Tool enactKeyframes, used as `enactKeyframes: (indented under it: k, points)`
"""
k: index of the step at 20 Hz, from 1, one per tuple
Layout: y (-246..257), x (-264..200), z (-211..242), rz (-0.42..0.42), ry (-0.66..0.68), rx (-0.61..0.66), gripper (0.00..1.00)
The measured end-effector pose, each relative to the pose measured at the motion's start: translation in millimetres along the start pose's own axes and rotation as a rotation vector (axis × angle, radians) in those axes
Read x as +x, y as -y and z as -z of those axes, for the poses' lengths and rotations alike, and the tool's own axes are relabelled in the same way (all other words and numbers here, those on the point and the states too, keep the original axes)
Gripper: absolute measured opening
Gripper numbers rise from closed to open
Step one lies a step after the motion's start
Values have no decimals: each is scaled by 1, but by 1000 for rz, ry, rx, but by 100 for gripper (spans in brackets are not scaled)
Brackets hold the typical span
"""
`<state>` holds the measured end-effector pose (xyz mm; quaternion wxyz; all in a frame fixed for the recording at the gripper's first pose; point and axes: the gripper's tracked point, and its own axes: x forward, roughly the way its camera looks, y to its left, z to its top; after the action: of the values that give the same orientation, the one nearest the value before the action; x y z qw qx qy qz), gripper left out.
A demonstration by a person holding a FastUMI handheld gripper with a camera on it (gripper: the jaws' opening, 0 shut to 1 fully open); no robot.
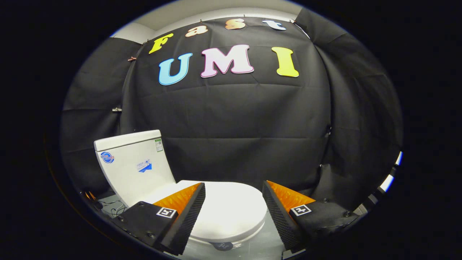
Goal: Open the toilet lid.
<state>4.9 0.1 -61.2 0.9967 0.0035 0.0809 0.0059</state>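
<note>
claw: my claw [234, 206] is spread wide, nothing between the fingers, not touching anything yet as far as I can tell

toilet lid: the toilet lid [231, 209] is flat down and shut, sitting right between and just beyond my fingertips, with the front lip curving round closest to me

tank: the tank [133, 162] stands behind the lid off to the left side, so the hinge end should be back there and the free edge is the one near me

step in hand: looks to me like the approach, getting lined up on the front lip before any lifting happens

how I'd do it: come down low to the rounded front edge, slip one finger under the lip where it overhangs the bowl and the other on top, then squeeze. A pinch on the flat top alone would just slide off, that surface looks glossy and slick

lift path: I'd swing it up and back in an arc around the hinge toward the tank, not pull straight up, otherwise the lid will twist out of the grip

watch out: don't catch the seat along with the lid. I can't make out the seam between them from here, so I'd go slow at the edge

finish: ease it against the tank, no dropping
</note>
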Motion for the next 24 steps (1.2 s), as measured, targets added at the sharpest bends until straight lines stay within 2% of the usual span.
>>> enactKeyframes:
  k: [6, 12, 24]
  points:
    - [0, 7, 33, -9, -88, 13, 99]
    - [6, 9, 76, 1, -229, 74, 99]
    - [12, 5, 129, 29, -404, 217, 99]
